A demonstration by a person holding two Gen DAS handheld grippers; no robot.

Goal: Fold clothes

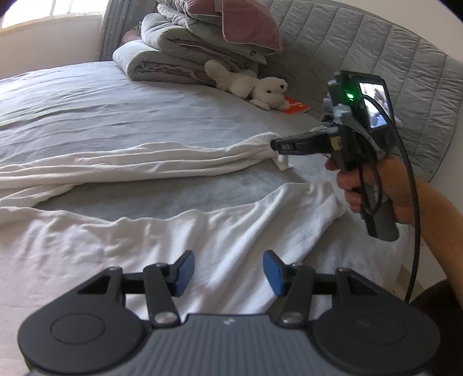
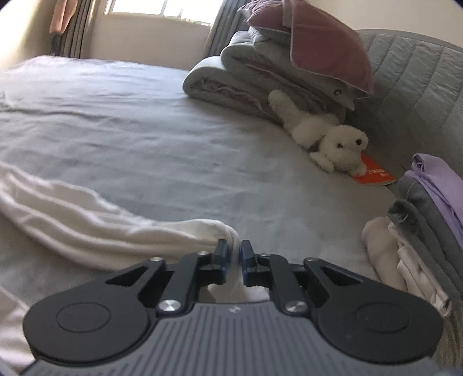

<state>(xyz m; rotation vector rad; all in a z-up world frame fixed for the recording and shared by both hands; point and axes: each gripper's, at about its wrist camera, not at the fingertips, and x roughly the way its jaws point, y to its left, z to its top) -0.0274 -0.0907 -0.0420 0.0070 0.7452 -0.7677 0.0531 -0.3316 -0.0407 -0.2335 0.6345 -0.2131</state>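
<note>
White garment (image 1: 162, 231) lies spread across the near part of the grey bed (image 1: 115, 115), rumpled, with one long sleeve (image 1: 139, 162) stretched out over the sheet toward the headboard (image 1: 390, 57). The right gripper (image 2: 233, 254) has the end of that sleeve between its blue pads (image 2: 246, 257), which stand narrowly apart with white cloth bunched between them and hanging below; the pads appear to press on the fabric. In the left wrist view this gripper shows from the side, held in a hand (image 1: 376, 185), its tip at the sleeve's cuff, a cable trailing from it.

The left gripper (image 1: 228, 272) hovers over the body of the garment with its jaws parted about halfway and nothing between them; its pads do not touch the cloth.

At the head of the bed a stack of folded quilts (image 1: 179, 49) sits with a mauve pillow (image 1: 240, 20) on top. Just beside the stack lies a white plush dog (image 2: 327, 141), its front resting on an orange booklet (image 2: 373, 173). In the right wrist view, a pile of folded clothes (image 2: 428, 208) sits at the right edge of the bed, lilac on top, grey beneath, pale pieces at the bottom. A window (image 2: 156, 8) shows beyond the bed.
</note>
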